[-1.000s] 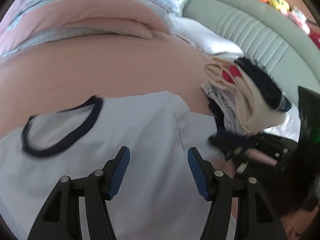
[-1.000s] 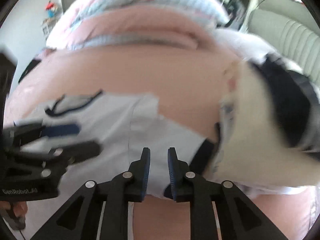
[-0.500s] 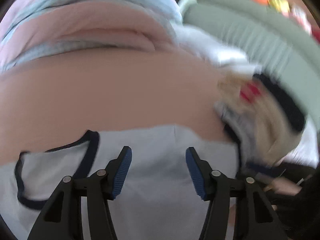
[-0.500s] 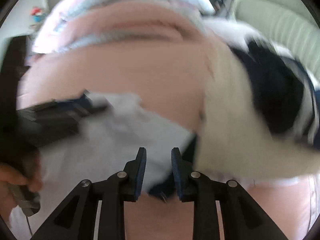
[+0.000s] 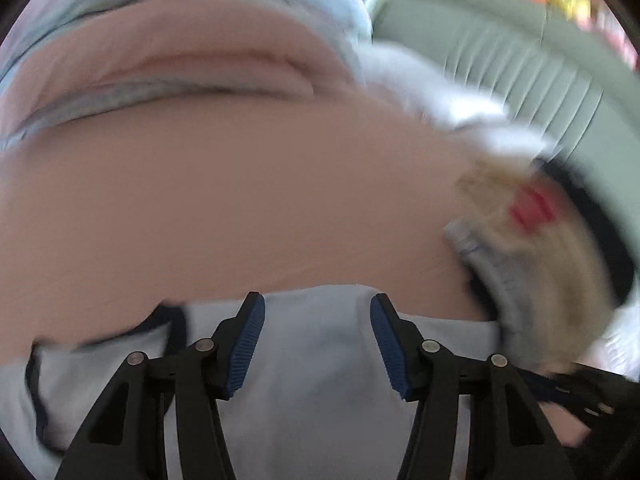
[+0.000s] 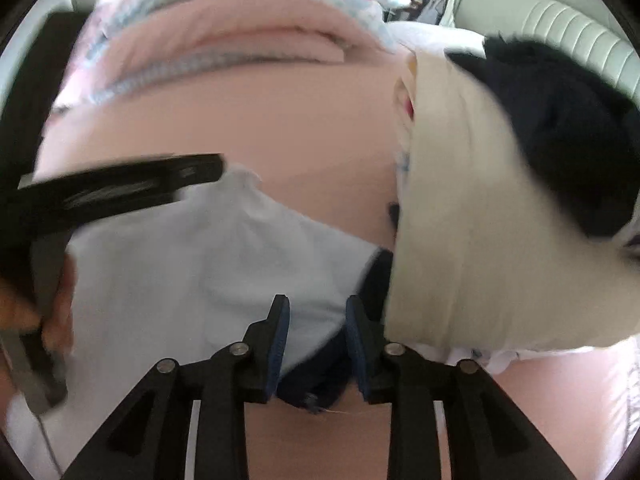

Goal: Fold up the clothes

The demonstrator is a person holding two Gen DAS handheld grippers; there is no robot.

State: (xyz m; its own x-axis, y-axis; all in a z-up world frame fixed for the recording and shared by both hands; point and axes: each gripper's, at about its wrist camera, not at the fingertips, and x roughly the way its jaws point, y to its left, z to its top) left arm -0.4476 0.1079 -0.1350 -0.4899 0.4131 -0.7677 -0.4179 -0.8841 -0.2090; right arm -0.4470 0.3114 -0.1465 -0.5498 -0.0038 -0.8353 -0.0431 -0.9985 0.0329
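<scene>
Two grippers hang over a white shirt (image 5: 320,384) that lies on a pink bed sheet (image 5: 240,208). The left gripper (image 5: 316,340) has its blue pads spread wide apart, and nothing is between them — the shirt lies flat just below and ahead of them. The shirt's dark blue collar (image 5: 176,320) curves off to the left of that gripper.

The right gripper (image 6: 316,340) has its fingers partly apart. The shirt's white edge and its dark blue trim (image 6: 320,380) sit in the gap between them, but the pictures do not show whether the pads squeeze the cloth. Just to the right of this gripper, touching the shirt, is a pile of clothes (image 6: 480,240) — cream on the near side, dark navy on top. Off to the left, the other gripper shows as a black blur above the shirt's far corner.

Far ahead of both grippers lies a folded pink and blue blanket (image 5: 200,40). A grey-green padded headboard (image 5: 520,80) stands to the far right.
</scene>
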